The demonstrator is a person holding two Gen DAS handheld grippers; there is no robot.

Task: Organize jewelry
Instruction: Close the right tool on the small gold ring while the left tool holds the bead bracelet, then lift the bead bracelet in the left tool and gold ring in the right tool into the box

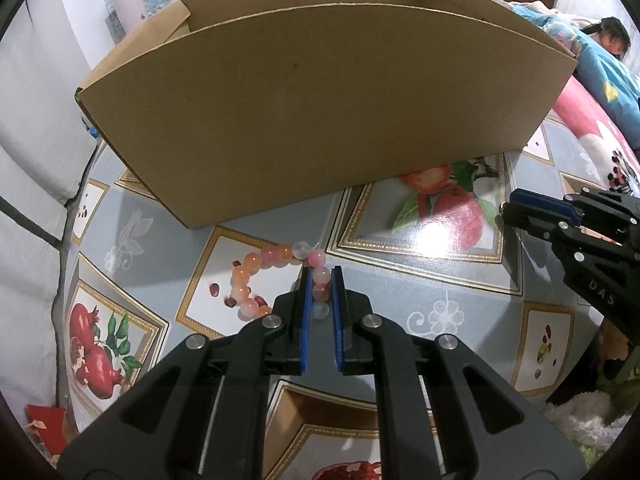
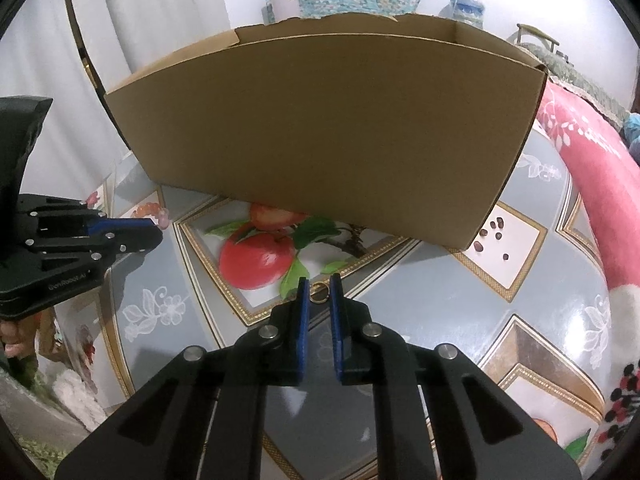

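A bracelet of pink, orange and white beads (image 1: 256, 276) lies on the patterned tablecloth in front of an open cardboard box (image 1: 312, 108). My left gripper (image 1: 321, 280) is shut on the right part of the bracelet, beads showing between its blue pads. In the right wrist view, my right gripper (image 2: 319, 287) is closed on a small gold ring (image 2: 319, 297) at its fingertips, low over the tablecloth in front of the box (image 2: 332, 128). The left gripper (image 2: 154, 224) shows at far left there, the right gripper (image 1: 506, 208) at far right in the left view.
The table has a glossy grey cloth (image 2: 460, 312) printed with apples and pomegranates. White curtains (image 1: 36, 128) hang at left. A pink flowered blanket (image 2: 592, 184) and a lying person (image 1: 612, 38) are at right. A red item (image 1: 46, 424) lies at the lower left.
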